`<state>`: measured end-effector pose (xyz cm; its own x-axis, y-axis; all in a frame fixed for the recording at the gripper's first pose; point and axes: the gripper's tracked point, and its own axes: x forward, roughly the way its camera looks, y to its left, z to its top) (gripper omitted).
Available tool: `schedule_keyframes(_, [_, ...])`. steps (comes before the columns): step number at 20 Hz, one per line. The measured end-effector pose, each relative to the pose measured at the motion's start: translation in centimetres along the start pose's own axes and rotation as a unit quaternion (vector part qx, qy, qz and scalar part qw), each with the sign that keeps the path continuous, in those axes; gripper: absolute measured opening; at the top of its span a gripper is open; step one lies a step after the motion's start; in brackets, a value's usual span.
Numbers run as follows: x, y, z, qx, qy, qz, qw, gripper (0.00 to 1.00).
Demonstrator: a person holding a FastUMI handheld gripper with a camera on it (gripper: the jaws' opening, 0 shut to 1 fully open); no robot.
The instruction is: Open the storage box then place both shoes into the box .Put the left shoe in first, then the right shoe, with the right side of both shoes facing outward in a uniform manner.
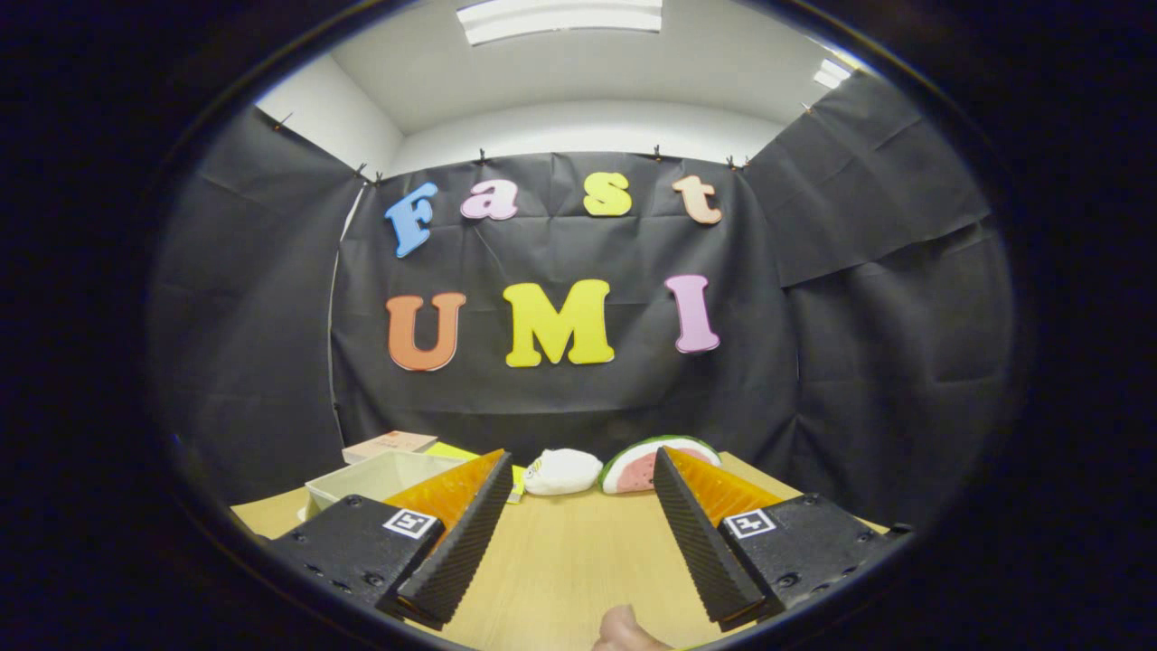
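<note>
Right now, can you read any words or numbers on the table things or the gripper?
Pink box: a mark on top, too small to read.
Gripper, open above the table: a square code marker on each finger, no words.
White plush toy and watermelon toy: no text.

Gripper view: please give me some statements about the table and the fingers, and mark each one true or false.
1. The gripper is open, with bare wooden table between its fingers. True.
2. A watermelon-slice toy lies beyond the fingers, at the table's far edge. True.
3. The gripper holds a shoe. False: nothing is between the fingers.
4. The white plush toy lies beside the watermelon-slice toy. True.
5. The pale tray sits beyond the right finger. False: it sits beyond the left finger.
</note>
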<state>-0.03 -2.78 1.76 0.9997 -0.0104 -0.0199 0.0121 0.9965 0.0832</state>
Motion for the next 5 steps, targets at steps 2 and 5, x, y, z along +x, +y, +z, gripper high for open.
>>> schedule_keyframes(2, [-0.02,-0.39,0.07,-0.006,-0.005,-0.004,1.000,1.00])
schedule_keyframes(5, [-0.11,-0.64,-0.69,-0.009,-0.004,-0.007,1.000,1.00])
